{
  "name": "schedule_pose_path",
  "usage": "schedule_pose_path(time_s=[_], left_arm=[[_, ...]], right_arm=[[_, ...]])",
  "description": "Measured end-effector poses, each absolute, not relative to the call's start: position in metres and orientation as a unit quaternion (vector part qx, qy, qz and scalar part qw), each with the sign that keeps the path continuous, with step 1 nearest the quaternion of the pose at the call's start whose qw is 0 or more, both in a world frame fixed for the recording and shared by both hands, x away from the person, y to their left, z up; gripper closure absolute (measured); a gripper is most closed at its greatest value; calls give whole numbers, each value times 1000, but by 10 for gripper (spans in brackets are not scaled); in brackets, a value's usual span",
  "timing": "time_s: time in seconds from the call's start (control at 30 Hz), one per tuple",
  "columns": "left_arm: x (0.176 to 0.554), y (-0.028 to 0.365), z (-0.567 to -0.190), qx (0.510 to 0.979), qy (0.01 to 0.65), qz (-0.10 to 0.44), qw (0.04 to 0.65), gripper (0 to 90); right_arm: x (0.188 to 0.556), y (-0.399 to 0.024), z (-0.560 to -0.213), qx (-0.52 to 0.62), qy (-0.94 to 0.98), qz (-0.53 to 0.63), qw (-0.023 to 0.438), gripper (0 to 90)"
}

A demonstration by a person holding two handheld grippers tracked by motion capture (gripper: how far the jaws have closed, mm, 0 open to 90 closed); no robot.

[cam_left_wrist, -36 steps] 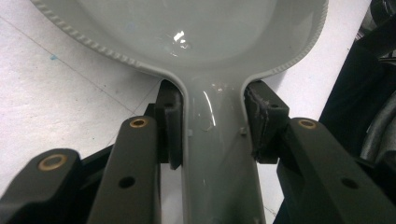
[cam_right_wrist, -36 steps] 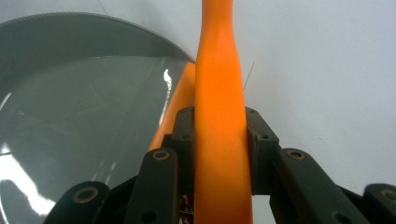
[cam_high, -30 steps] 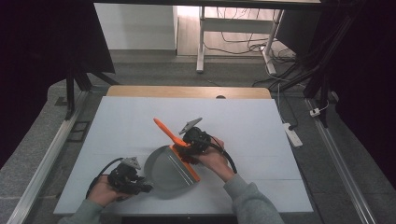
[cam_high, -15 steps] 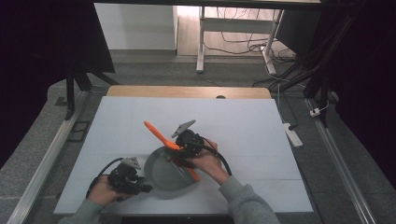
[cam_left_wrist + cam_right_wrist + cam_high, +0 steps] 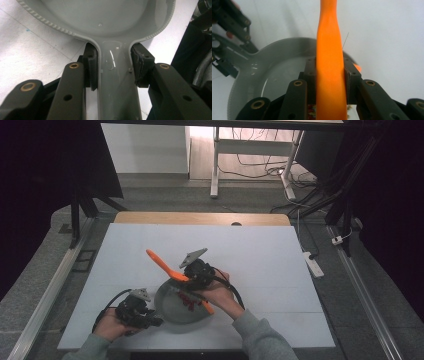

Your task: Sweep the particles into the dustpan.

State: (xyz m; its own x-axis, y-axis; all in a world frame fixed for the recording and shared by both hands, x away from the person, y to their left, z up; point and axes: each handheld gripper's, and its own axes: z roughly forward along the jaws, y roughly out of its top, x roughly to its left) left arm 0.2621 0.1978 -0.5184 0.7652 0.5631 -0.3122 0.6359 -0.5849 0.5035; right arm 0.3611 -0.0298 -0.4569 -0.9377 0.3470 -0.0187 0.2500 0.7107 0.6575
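High view: grey pan point(image 5: 176, 306) sits on the white table point(image 5: 260, 250) near its front edge, between the person's two hands. Left gripper point(image 5: 142, 316) lies low at the pan's left side, jaws closed on the pan's handle. Right gripper point(image 5: 192, 276) is above the pan's far rim, clamped on an orange spatula point(image 5: 167, 268); one end of the spatula slants up and to the left over the table, the other end reaches down over the pan toward the right hand point(image 5: 217, 295). Small red pieces point(image 5: 187, 301) lie in the pan just beside the spatula; cannot tell what they are. Left gripper view: both black pads press against the sides of the grey handle point(image 5: 116, 82) where it meets the ribbed rim of the bowl. Right gripper view: pads squeeze the orange spatula point(image 5: 329, 75) from both sides, with the pan point(image 5: 274, 75) below and the left gripper point(image 5: 229, 37) at upper left
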Motion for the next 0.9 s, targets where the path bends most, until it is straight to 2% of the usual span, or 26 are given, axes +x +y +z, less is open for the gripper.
schedule_pose_path(time_s=[0.23,0.53,0.9], left_arm=[[262,198,-518,888,338,-59,306,615],[262,197,-519,888,338,-60,306,615],[262,197,-519,888,338,-60,306,615]], right_arm=[[371,-55,-448,203,910,351,91,704],[388,-76,-463,248,904,334,96,704],[393,-76,-478,265,908,310,94,705]])
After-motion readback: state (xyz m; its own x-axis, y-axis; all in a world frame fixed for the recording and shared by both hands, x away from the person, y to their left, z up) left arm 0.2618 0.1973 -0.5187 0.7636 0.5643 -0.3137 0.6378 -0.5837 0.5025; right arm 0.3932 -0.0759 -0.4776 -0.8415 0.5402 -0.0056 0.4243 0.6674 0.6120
